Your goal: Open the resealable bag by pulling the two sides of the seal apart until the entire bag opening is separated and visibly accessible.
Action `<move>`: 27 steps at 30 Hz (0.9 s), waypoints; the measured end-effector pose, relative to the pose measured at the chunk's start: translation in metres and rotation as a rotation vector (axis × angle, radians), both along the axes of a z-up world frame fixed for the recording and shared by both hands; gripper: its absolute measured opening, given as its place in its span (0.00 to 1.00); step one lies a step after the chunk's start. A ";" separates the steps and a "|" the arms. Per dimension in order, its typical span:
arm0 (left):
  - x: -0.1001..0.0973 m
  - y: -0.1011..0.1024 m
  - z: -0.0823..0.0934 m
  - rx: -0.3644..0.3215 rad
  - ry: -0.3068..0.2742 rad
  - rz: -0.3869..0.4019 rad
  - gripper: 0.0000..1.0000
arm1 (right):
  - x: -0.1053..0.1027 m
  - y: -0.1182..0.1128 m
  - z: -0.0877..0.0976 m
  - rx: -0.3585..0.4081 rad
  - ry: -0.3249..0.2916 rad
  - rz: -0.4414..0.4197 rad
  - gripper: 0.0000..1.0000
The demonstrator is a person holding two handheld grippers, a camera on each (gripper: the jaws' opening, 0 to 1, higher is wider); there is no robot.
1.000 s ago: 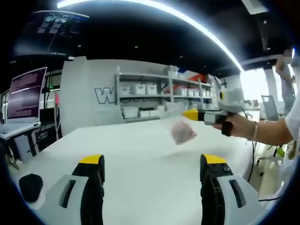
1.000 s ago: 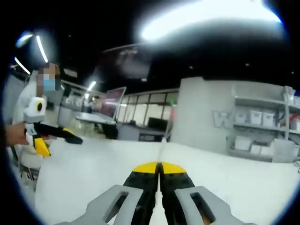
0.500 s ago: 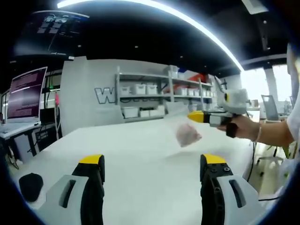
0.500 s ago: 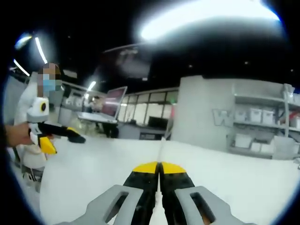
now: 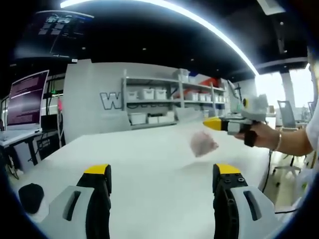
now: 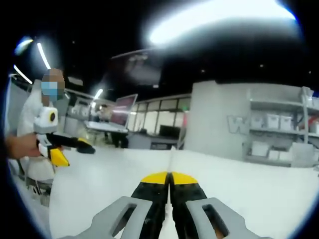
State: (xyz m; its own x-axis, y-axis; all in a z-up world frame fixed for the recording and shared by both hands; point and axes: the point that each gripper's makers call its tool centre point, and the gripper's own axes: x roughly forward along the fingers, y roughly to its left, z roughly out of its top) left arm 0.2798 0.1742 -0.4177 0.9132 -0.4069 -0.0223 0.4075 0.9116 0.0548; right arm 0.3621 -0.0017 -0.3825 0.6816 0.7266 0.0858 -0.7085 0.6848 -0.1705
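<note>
A clear resealable bag [image 5: 202, 144] with a pinkish lump inside hangs above the white table [image 5: 149, 164]. My right gripper [image 5: 213, 123], held in a hand, comes in from the right and is shut on the bag's top edge. In the right gripper view its yellow-tipped jaws [image 6: 170, 177] are pressed together, and a thin pale edge of the bag [image 6: 171, 160] rises from between them. My left gripper [image 5: 162, 170] stands wide open, low over the table, well short of the bag, with nothing between its jaws. In the right gripper view the left gripper [image 6: 75, 152] also shows open at the left.
Shelves with white bins [image 5: 149, 97] stand behind the table. A monitor [image 5: 27, 99] is at the left, and a small black object [image 5: 31, 196] lies near the table's left edge. The person [image 6: 37, 107] holding the grippers stands beside the table.
The right gripper has carried the hanging bag a little to the right in the left gripper view. The left gripper stays open and still.
</note>
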 end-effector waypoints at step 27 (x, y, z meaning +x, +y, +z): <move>-0.003 -0.003 -0.001 0.000 0.005 -0.006 0.81 | -0.025 -0.011 0.005 0.014 -0.007 0.015 0.00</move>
State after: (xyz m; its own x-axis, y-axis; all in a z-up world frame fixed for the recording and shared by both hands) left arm 0.2768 0.1717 -0.4185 0.9108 -0.4121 -0.0269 0.4129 0.9092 0.0525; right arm 0.3370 -0.0126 -0.3777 0.6702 0.7353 0.1007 -0.7174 0.6766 -0.1660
